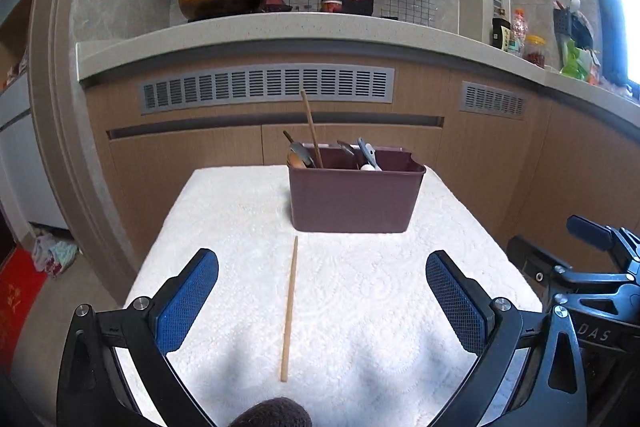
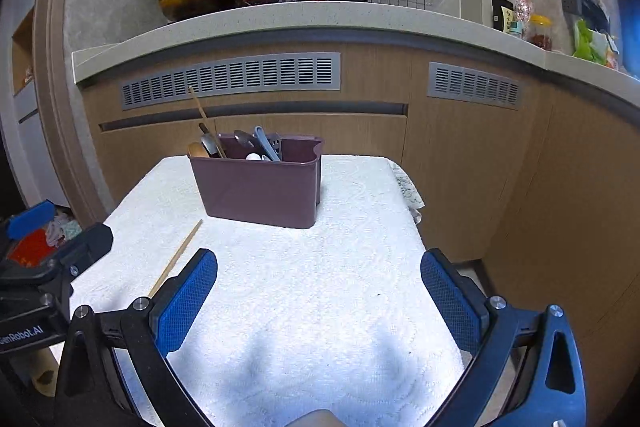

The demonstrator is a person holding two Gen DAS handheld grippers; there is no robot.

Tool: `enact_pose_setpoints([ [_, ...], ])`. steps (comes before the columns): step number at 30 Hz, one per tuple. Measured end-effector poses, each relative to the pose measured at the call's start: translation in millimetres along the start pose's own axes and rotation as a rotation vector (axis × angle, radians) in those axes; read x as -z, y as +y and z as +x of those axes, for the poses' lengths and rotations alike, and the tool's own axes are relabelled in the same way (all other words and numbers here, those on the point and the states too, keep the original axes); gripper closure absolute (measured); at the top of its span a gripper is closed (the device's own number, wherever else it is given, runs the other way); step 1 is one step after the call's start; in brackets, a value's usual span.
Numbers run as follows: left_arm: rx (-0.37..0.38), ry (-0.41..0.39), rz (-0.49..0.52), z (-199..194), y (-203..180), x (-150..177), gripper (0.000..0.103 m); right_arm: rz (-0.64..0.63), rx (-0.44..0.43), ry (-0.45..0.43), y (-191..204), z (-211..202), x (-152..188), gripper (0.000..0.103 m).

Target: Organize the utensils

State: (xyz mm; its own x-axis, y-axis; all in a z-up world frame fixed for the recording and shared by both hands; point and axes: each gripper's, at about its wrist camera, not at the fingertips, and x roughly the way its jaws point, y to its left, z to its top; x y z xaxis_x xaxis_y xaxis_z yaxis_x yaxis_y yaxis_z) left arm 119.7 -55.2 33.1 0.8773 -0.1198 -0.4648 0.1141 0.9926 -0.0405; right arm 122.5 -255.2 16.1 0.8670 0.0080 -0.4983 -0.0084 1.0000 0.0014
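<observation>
On the white textured cloth [image 1: 240,211] covering a small table, a single light wooden chopstick [image 1: 289,309] lies flat, near side of the dark maroon plastic utensil bin [image 1: 352,199]. Long axis runs near-to-far; far tip points at the bin's front wall, close to it but not touching. Seen from the right wrist, same chopstick [image 2: 176,259] slants toward the bin's near left corner.

Bin stands upright at the far end of the cloth. Inside: a second wooden chopstick [image 1: 311,129] upright, leaning slightly left, well above the rim; metal spoons and a pale blue handle alongside, details unclear.

Left gripper [image 1: 322,263]: blue pads spread wide, nothing between them but cloth; chopstick lies on the cloth between and below the fingers, untouched. Right gripper [image 2: 319,263]: jaws wide apart, empty, chopstick just left of its left finger [image 2: 186,301].
</observation>
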Motion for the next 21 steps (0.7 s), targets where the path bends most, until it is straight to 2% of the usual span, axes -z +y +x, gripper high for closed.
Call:
enact_pose_setpoints([
  [21,0.000,0.025,-0.008,5.3,2.3,-0.9,0.000,0.011,-0.013,-0.002,-3.2,-0.2,-2.0,0.002],
])
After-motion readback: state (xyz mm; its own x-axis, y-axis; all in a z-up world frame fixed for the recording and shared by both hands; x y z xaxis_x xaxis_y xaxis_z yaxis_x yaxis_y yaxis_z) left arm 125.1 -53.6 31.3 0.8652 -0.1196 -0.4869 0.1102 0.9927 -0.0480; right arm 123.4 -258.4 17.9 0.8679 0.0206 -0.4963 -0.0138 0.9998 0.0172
